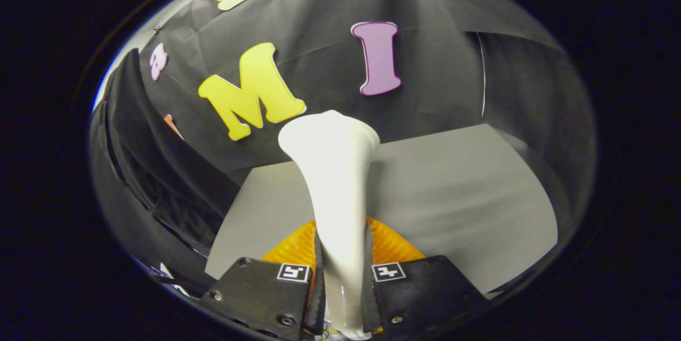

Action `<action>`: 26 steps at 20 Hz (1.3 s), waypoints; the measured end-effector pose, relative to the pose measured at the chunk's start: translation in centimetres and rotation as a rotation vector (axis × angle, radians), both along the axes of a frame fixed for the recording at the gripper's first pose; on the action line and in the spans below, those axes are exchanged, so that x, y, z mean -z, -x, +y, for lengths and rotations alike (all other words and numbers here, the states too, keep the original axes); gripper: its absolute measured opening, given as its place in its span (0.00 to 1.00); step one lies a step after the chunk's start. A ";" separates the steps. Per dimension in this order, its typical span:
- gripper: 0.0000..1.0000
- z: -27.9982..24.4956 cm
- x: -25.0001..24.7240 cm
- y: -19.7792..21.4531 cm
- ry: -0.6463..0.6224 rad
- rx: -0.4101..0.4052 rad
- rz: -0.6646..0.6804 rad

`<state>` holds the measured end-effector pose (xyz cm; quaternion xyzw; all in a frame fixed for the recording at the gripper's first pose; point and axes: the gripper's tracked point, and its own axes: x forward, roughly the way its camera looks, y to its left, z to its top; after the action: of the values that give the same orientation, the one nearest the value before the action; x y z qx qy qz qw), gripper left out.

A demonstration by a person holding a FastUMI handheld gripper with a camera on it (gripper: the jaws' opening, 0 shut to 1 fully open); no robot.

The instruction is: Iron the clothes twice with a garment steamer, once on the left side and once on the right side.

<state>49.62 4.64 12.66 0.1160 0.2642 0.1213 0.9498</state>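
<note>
Steamer (334, 181) clamped between jaws of gripper (340, 277), both pressing handle; head rising beyond, above table (452, 192).

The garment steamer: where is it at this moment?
In the gripper view, the white garment steamer is clamped between the two fingers of the tongs, its flared head reaching beyond them over the grey table, before the black cloth wall.

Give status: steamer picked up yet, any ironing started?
Done: the gripper is shut on the glossy white flared garment steamer, lifted above the pale grey tabletop. In hand: carrying it. Left: both passes; the dark hanging garment sits off to one side, untouched.
</note>
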 end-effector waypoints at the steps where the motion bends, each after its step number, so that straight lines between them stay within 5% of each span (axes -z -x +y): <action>1: 0.29 -0.1 -0.4 0.4 0.003 -0.001 -0.018; 16: 0.24 2.3 -4.5 9.2 -0.010 0.025 -0.162; 26: 0.24 10.4 -9.2 17.3 0.057 0.078 -0.312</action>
<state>32.29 15.00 21.89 0.0791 0.1119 0.0934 0.9861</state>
